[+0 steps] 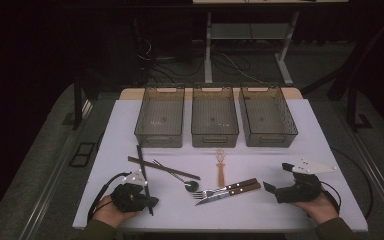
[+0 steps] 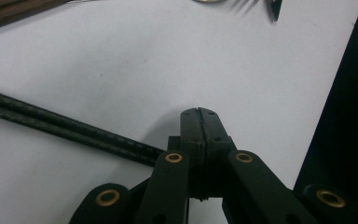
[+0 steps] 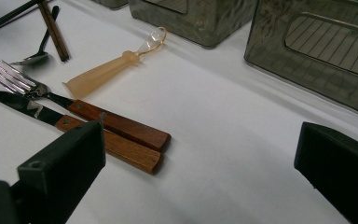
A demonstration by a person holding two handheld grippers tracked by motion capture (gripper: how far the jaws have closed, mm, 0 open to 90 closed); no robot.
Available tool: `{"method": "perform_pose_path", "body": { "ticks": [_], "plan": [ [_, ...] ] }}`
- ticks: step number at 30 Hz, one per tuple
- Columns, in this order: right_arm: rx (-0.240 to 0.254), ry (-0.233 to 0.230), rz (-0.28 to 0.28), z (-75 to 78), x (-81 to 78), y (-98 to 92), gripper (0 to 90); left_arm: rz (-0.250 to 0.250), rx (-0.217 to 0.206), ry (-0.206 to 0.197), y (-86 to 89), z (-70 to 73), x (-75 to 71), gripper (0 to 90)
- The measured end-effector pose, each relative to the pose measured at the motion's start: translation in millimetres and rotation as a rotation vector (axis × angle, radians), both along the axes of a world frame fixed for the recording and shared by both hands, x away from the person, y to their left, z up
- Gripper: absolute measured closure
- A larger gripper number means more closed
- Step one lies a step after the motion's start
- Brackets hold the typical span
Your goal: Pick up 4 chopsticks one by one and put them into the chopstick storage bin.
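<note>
wood-handled fork [image 3: 79, 107], matt black chopsticks [image 2: 65, 128]

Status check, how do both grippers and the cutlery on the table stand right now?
Left gripper shut, empty, beside black chopsticks. Right gripper open, empty, near fork and knife lying side by side. Nothing blocking them.

Left hand-held gripper [image 2: 199, 113] closed, right hand-held gripper [image 3: 200, 154] wide

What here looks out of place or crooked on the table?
Nothing is spilled or broken. The black chopsticks and brown chopsticks lie crossed over each other, while the fork and knife lie neatly side by side.
</note>
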State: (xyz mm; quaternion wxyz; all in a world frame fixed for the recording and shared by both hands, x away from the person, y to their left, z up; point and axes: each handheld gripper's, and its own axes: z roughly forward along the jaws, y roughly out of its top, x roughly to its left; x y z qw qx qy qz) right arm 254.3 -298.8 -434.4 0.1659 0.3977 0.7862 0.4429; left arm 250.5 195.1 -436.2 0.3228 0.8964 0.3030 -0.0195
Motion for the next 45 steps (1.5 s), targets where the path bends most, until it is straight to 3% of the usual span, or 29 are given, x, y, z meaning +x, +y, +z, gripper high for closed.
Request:
{"method": "perform_pose_path", "body": {
  "ticks": [34,37,40,45],
  "plan": [
    [-0.003,0.004,0.001,-0.2,-0.1,0.7,1.6,0.104,0.068,-0.038,32.7,4.8,-4.7,90.0],
    [-0.004,0.002,0.002,-0.1,0.1,0.7,1.5,0.105,0.056,-0.038,31.9,4.7,-4.1,90.0],
    [-0.006,0.004,0.001,-0.3,0.1,0.9,1.6,0.100,0.037,-0.054,32.0,7.9,-1.7,90.0],
    [-0.007,0.004,0.001,-0.6,0.2,1.7,1.6,0.154,0.014,-0.119,34.5,17.0,12.8,90.0]
  ]
}}
